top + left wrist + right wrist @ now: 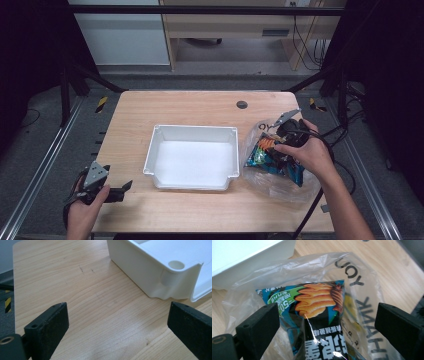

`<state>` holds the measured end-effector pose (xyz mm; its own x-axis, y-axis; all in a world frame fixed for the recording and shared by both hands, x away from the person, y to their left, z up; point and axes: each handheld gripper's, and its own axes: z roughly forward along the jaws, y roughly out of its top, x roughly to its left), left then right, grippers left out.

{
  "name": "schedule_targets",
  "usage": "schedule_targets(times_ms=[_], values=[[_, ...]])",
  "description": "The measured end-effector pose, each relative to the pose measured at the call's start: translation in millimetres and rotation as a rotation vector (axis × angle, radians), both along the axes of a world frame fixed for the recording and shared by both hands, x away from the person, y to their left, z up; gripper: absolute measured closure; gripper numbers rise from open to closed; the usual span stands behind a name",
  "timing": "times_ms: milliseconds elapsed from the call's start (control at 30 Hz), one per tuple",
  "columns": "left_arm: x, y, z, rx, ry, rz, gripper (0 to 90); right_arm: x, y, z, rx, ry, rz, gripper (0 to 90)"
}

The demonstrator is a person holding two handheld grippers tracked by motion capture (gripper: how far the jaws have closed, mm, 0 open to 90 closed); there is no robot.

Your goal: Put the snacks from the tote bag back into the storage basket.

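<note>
Light wood table [200,107] with rounded corners and a dark round cap [242,104] near the far edge. On it: a white plastic tub [194,156], just beyond the left tool [122,189], and a clear plastic bag [280,170] (chip packet [272,157] inside) lying under the right tool [267,145].

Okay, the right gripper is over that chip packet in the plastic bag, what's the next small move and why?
Probably lower the right gripper and close it on the chip packet. Its jaws stand open on either side of the packet, which still lies in the clear plastic bag beside the white bin. The left gripper waits open over bare table, so it need not move yet.
</note>
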<state>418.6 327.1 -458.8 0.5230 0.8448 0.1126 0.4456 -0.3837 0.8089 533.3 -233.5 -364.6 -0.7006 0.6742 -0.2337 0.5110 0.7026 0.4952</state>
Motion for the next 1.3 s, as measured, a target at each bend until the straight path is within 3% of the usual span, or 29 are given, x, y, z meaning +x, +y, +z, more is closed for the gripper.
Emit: schedule_targets(times_ms=[433, 833, 933, 1000, 1100, 1300], values=[[1.1, -3.6, -1.7, 0.016, 0.012, -0.022, 3.2, 21.3, -0.8, -27.0, -0.097, 0.092, 0.025, 7.5], [1.1, -6.2, -2.5, 0.030, 0.014, -0.034, 3.4, 17.8, -8.7, -54.8, -0.092, 0.159, 0.018, 7.3], [1.0, -6.2, -2.6, 0.032, 0.015, -0.033, 3.4, 17.1, -12.0, -58.6, -0.098, 0.168, 0.020, 14.6], [1.0, -6.2, -2.6, 0.033, 0.016, -0.034, 3.4, 15.7, -15.0, -59.5, -0.098, 0.175, 0.040, 30.9], [0.8, -6.2, -2.5, 0.034, 0.016, -0.034, 3.5, 9.9, -18.8, -57.2, -0.093, 0.155, 0.069, 40.7], [1.2, -6.1, -2.6, 0.035, 0.016, -0.029, 3.5, -4.7, -29.3, -40.9, -0.038, 0.078, 0.073, 45.5]])
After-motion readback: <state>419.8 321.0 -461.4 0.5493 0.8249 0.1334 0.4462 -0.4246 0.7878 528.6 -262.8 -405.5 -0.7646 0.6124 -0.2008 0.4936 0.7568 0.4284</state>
